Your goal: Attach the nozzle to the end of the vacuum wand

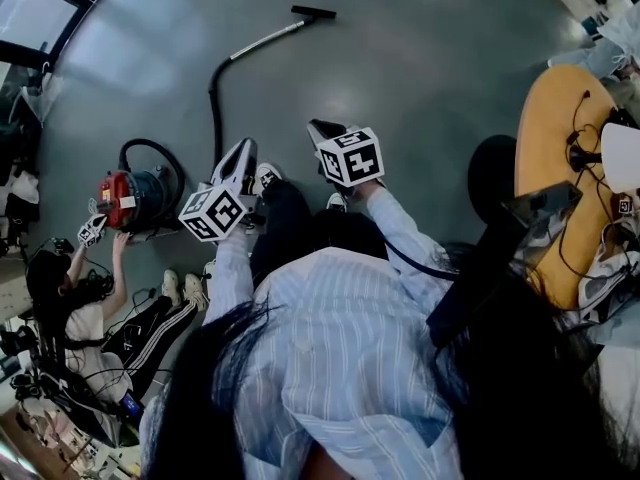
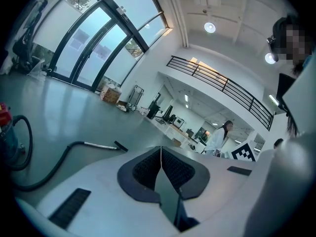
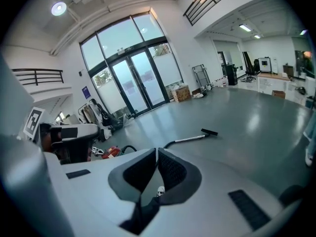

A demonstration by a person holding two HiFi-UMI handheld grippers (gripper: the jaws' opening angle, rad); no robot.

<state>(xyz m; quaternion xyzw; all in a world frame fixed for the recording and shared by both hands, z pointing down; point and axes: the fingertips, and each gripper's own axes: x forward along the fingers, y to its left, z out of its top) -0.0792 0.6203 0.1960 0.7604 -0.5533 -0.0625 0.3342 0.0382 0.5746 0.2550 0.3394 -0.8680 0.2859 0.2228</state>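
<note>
- The red vacuum [image 1: 138,198] stands on the floor [image 1: 420,78] at the far left. A crouching person [image 1: 75,308] has a hand on it, and its black hose [image 1: 213,98] runs away from the wearer.
- The left gripper [image 1: 244,148] has its jaws pressed together with nothing between them. It is held above the floor, nearer to the hose's bend than to the wand's tip.
- The wand [image 1: 270,36] lies flat on the floor ahead of both grippers and well apart from them. Its long axis slants from the hose at the near left to the far right.
- The nozzle [image 1: 313,12] — a flat black crosspiece — already sits at the wand's far end, as the task wants. Whether it is pushed fully home cannot be told from this far off.
- The right gripper [image 1: 322,128] is also fully closed and empty. It stands most nearly in line with the nozzle end, so it is judged the better-placed hand; either would have to go forward and down.
</note>
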